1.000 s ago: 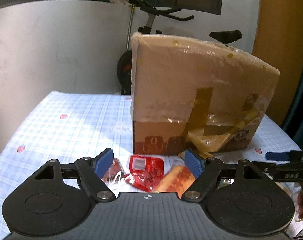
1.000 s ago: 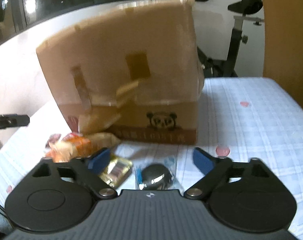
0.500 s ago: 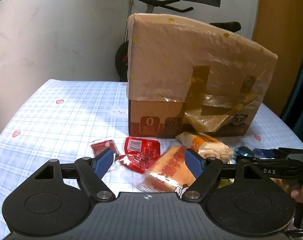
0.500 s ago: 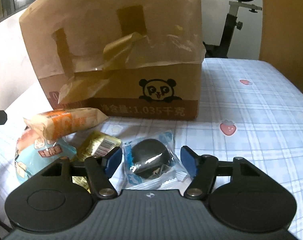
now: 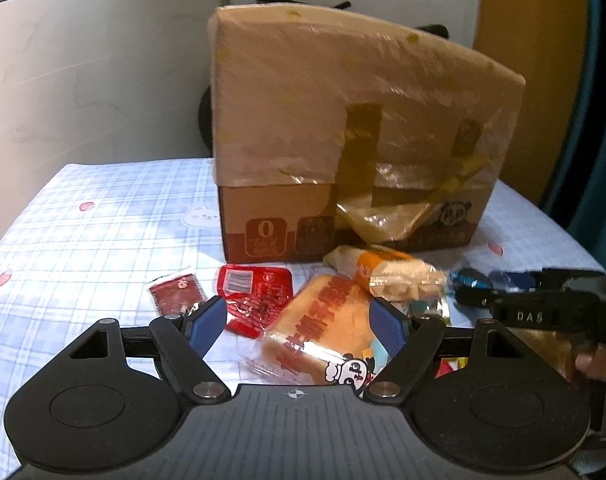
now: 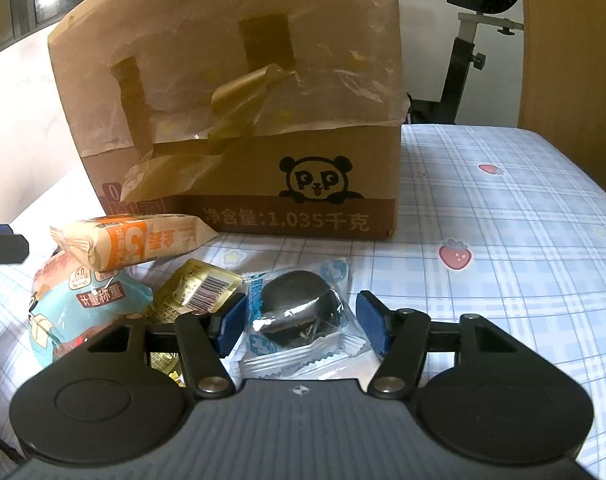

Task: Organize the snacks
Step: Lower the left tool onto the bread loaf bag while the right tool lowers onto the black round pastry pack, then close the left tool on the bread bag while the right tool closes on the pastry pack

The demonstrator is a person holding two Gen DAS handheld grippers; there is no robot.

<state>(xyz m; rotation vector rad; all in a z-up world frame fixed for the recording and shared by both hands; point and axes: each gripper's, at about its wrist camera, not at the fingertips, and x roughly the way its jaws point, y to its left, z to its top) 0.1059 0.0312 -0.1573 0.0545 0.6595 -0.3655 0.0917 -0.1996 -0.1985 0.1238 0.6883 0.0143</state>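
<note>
Right gripper (image 6: pixel 299 322) is closing around the dark cookie pack (image 6: pixel 299 312); pads sit either side of it and don't press yet. Left gripper (image 5: pixel 299 324) stands apart over the orange bread pack (image 5: pixel 323 332), not gripping.

Snacks lie in a loose heap in front of the box (image 6: pixel 239 112), which sits at 12 o'clock from both grippers. From the right wrist, the gold pack (image 6: pixel 195 292) is at 10 o'clock, touching the cookie pack's left edge; the teal pack (image 6: pixel 83 304) is at 9.

Risks, as I judge them:
- Right pads catch only slippery film, so the pack slides out on lift.
- Left pad of the right gripper snags the gold pack and drags it along.
- Squeezing too hard cracks the cookie.
- The grippers are close together; the right gripper's tip shows at 3 o'clock in the left view, so a collision is likely if both go at once.
- Box top isn't visible, so I can't tell if it's open for drop-in.
</note>
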